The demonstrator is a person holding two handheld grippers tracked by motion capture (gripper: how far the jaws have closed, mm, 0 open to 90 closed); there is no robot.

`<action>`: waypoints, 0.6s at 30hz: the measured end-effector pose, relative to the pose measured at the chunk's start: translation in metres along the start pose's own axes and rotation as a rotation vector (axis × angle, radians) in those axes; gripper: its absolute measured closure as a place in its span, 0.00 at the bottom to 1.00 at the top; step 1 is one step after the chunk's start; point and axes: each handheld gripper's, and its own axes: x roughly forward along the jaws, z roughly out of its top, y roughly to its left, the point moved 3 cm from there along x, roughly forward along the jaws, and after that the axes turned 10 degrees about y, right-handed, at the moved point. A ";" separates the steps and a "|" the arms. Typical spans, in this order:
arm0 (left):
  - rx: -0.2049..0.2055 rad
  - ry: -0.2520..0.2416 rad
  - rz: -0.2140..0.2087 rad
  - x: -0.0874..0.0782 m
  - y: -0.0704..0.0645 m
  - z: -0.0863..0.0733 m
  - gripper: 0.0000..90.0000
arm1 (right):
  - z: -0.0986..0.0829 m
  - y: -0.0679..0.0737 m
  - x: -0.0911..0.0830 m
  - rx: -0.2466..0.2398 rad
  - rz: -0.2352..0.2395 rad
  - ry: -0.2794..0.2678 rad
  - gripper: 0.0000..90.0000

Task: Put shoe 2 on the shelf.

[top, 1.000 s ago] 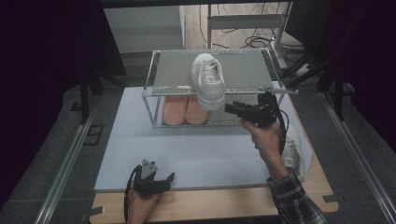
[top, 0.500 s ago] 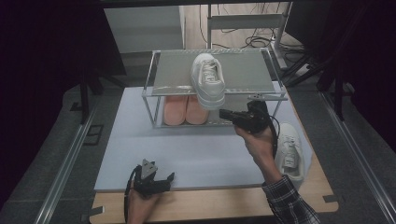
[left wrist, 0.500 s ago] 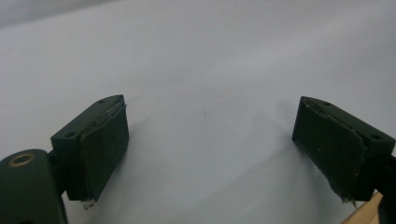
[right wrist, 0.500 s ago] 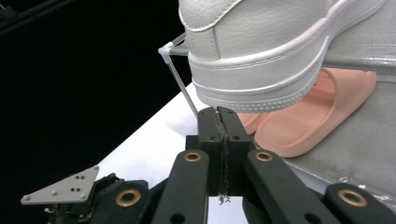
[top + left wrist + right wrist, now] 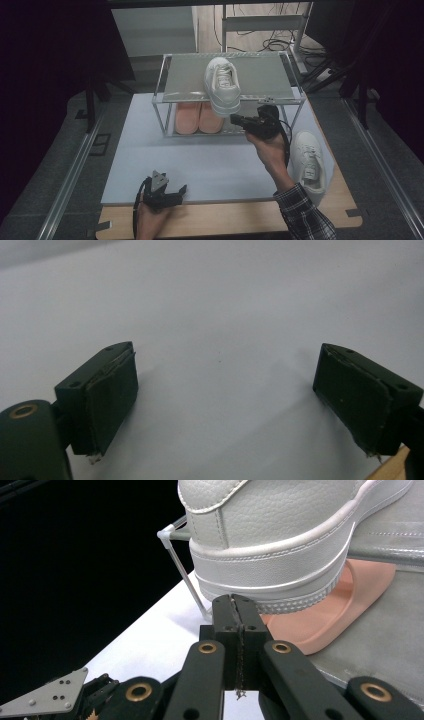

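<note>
Just ahead of right gripper (image 5: 235,602), jaws together: white shoe (image 5: 280,535) heel on rack (image 5: 280,75); left gripper (image 5: 225,400) jaws apart.

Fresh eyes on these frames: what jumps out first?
A white sneaker on the rack's top shelf, heel hanging over the front edge, with the right tongs shut just below it. Its mate lies on the table at right; pink slippers sit on the lower shelf.
</note>
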 end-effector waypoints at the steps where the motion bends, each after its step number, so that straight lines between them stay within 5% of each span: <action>1: 0.000 0.000 0.000 0.000 0.000 0.000 0.12 | 0.000 0.000 0.001 -0.004 -0.003 -0.001 1.00; 18: 0.000 0.000 0.000 0.000 0.000 0.000 0.12 | 0.018 -0.002 0.033 0.005 -0.016 0.009 1.00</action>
